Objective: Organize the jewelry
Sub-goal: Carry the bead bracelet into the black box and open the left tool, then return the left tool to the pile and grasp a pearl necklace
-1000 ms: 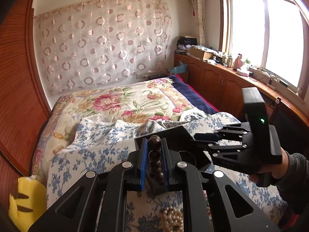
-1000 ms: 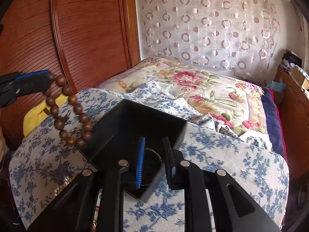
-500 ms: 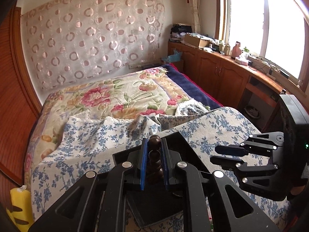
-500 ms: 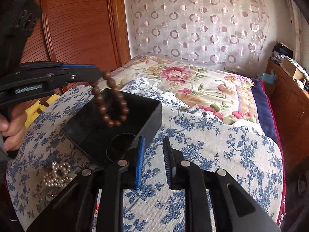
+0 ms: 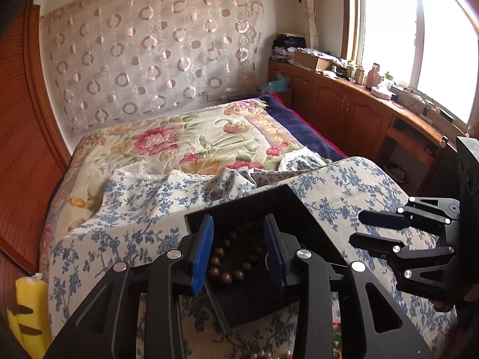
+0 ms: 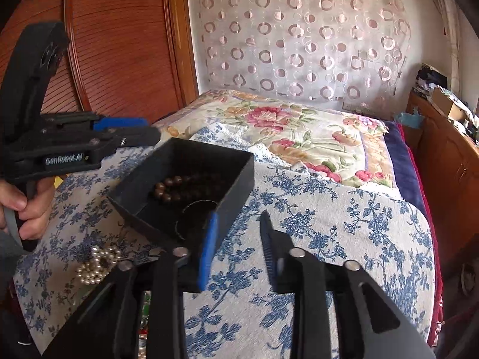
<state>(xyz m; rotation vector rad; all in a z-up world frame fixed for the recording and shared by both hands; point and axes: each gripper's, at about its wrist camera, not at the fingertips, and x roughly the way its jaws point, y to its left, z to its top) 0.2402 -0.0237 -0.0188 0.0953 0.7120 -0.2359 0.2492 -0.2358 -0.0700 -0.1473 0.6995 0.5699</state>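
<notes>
We're opening the left gripper (image 5: 238, 249): its fingers are now spreading apart, and the wooden bead bracelet (image 6: 179, 187) it was clamping is lying inside the black box (image 6: 239, 176), centre frame. The right gripper (image 6: 236, 246) is hovering, fingers apart; pearls (image 6: 98, 264) are waiting lower left.

Pearl strand (image 5: 271, 354) cut off by frame edge — beads (image 6: 143, 308) blurred.

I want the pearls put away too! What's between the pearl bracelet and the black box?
Only bare flowered cloth lies between the pearl bracelet and the black box, seen in the right wrist view.
</notes>
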